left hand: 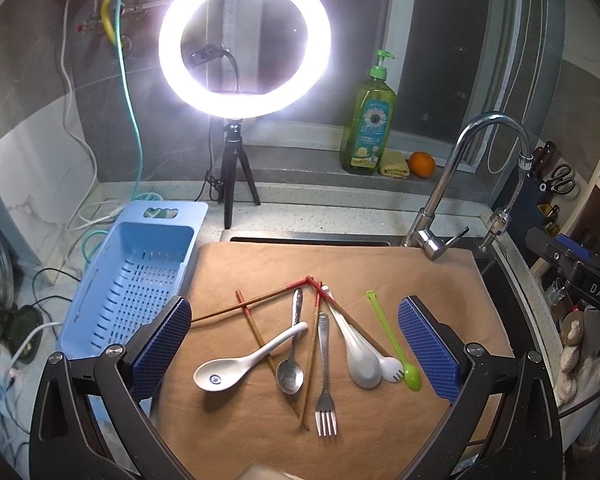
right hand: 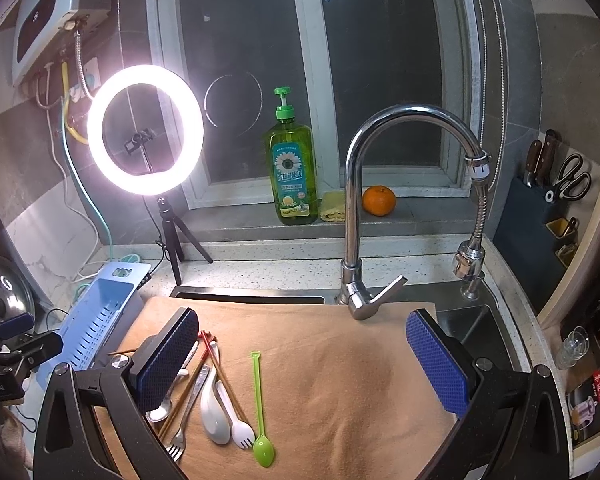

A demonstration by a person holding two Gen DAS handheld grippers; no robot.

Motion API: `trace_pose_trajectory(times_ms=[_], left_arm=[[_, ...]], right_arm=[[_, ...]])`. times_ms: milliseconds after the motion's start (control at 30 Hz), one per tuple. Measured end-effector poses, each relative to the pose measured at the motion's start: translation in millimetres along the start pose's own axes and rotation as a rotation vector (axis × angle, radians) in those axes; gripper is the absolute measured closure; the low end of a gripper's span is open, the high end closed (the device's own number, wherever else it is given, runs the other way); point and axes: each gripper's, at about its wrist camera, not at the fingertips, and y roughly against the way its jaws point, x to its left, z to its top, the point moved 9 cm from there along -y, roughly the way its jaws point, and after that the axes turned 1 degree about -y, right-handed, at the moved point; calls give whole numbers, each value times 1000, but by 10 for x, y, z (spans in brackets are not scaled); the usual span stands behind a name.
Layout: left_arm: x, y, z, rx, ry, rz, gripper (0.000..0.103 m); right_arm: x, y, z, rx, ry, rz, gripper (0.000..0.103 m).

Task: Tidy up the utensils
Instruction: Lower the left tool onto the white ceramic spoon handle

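Observation:
Loose utensils lie on a tan cloth [left hand: 420,280] over the sink: a white ceramic spoon [left hand: 236,364], a metal spoon [left hand: 292,356], a metal fork [left hand: 325,380], a second white spoon [left hand: 356,352], a white spork [left hand: 388,366], a green plastic spoon [left hand: 396,348] and red-tipped chopsticks [left hand: 260,300]. My left gripper [left hand: 296,340] is open above them, holding nothing. A light blue slotted basket [left hand: 128,280] stands at the left. My right gripper [right hand: 304,360] is open over the bare cloth [right hand: 360,380], right of the green spoon [right hand: 260,404] and spork [right hand: 236,420].
A lit ring light [left hand: 244,40] on a tripod stands behind the basket. A chrome faucet [right hand: 360,208] rises at the back of the sink. A green soap bottle [right hand: 292,168], a yellow cloth and an orange [right hand: 379,200] sit on the sill. A knife block [right hand: 540,220] stands right.

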Motion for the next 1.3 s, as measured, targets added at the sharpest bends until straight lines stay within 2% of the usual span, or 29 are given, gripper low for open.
trace_pose_trajectory(times_ms=[233, 367, 667, 800, 900, 1067, 1233, 1300], left_arm=[[194, -49, -78, 19, 23, 26, 1], [304, -109, -174, 43, 33, 39, 1], [571, -268, -501, 126, 55, 71, 1], [647, -324, -664, 180, 54, 65, 10], [637, -370, -777, 214, 13, 47, 16], [584, -513, -877, 286, -152, 12, 23], [632, -708, -903, 360, -279, -8, 24], [613, -792, -913, 389, -339, -32, 24]], right_arm=[[37, -137, -70, 29, -9, 43, 0], [81, -279, -173, 83, -13, 69, 0], [283, -534, -361, 181, -17, 210, 0], [449, -668, -448, 253, -62, 308, 0], [635, -787, -526, 301, -69, 362, 1], [1043, -1001, -680, 403, -69, 449, 12], [1360, -1231, -906, 525, -85, 485, 39], [1471, -1342, -1023, 580, -111, 492, 46]])
